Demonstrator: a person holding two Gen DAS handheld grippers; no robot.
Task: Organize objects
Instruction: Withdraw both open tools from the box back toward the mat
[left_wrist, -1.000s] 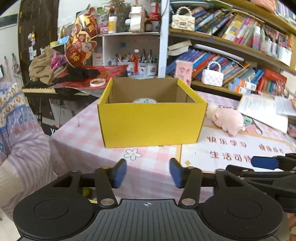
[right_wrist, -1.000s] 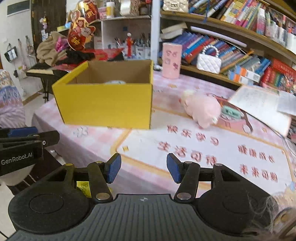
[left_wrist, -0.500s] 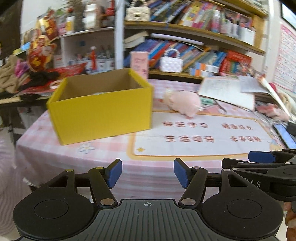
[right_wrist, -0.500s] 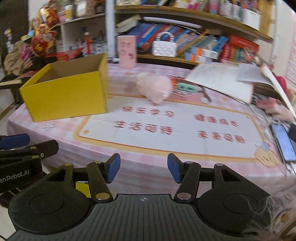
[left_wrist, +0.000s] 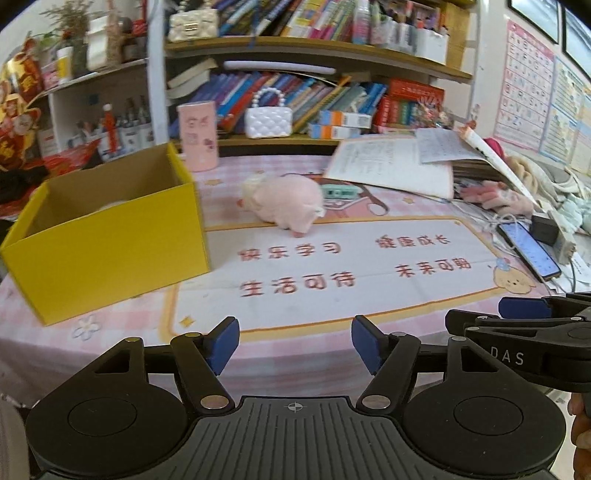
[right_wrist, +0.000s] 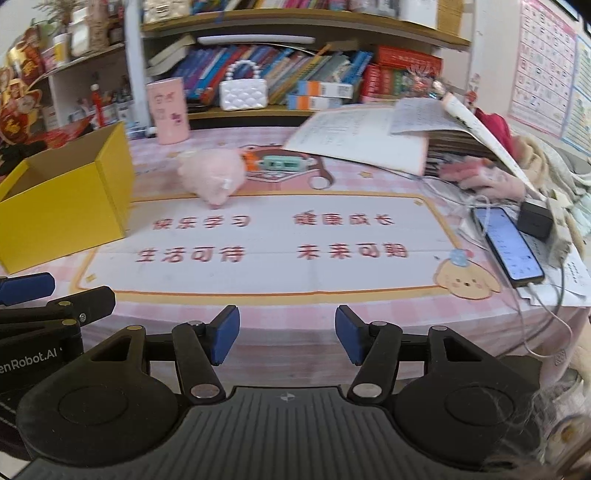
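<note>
Presently, both claws are hovering at the near edge of the worktop (left_wrist: 122, 343), holding nothing. The left claw (left_wrist: 294, 345) is standing with its jaws apart; the right claw (right_wrist: 286, 334) likewise. The pink plush pig (left_wrist: 284, 203) is lying on the worktop at 12 o'clock from the left claw, well apart from it, just beside the yellow box (left_wrist: 107, 236), which is sitting open-topped at 10 o'clock. A phone (right_wrist: 508, 245) is lying at 2 o'clock from the right claw.

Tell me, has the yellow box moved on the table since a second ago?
Cannot tell: the yellow box sits further left in view, but so does the pink cup; the cameras swung.
</note>
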